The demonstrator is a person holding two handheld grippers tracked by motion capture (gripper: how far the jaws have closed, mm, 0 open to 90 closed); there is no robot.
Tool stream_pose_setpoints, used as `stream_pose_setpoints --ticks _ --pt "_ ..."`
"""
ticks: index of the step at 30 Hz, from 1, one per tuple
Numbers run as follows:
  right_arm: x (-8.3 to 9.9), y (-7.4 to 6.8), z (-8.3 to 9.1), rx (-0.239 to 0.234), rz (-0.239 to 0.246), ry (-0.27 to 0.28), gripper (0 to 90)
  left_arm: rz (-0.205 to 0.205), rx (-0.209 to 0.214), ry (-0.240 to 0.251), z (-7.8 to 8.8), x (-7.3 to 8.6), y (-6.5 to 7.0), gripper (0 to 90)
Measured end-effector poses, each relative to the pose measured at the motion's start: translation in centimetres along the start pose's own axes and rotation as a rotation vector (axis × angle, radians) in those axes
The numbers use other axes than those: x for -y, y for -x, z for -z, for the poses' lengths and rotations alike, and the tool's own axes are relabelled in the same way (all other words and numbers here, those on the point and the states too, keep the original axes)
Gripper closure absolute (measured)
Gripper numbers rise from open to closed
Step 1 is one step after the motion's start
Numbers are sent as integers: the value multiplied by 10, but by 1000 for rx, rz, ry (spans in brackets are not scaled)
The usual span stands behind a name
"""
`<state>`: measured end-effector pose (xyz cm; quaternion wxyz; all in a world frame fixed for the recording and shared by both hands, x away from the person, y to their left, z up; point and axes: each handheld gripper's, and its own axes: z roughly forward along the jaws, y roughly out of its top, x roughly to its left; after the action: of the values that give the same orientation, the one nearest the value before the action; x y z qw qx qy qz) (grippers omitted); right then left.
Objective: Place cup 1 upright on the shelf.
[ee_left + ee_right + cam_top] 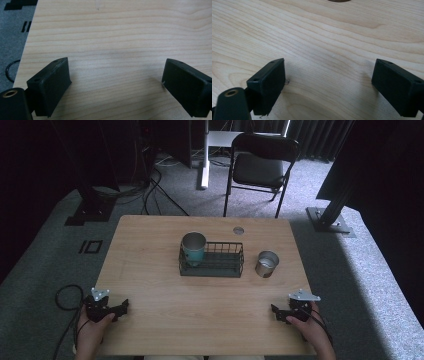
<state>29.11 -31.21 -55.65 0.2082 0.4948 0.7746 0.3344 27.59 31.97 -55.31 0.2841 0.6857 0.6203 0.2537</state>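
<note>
Steel cup (266,264) stands at eleven o'clock from the nearer right gripper (283,313), whose jaws, like the left gripper's (118,309), gape empty.

Dim, soft high view with dark edges; close views brighter, slightly blurred.

Two handheld black grippers. Left gripper (116,309): matte black body, grey three-cornered plate on top with small pale dots, black cable looping off near-left bench edge. Right gripper (278,312): same black build, grey plate on top, thin black cable along wrist. Jaws: blocky rectangular black pads, small screw holes in top faces. Brass-coloured insert in black boss near left jaw. Forearms bare, no sleeves visible.
</note>
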Motion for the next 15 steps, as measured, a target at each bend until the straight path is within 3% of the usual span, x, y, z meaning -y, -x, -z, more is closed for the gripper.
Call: stream_pose_setpoints --ticks 15 --pt "0 0 0 0 0 -1 114 -16 6 -1 -2 -1 2 85"
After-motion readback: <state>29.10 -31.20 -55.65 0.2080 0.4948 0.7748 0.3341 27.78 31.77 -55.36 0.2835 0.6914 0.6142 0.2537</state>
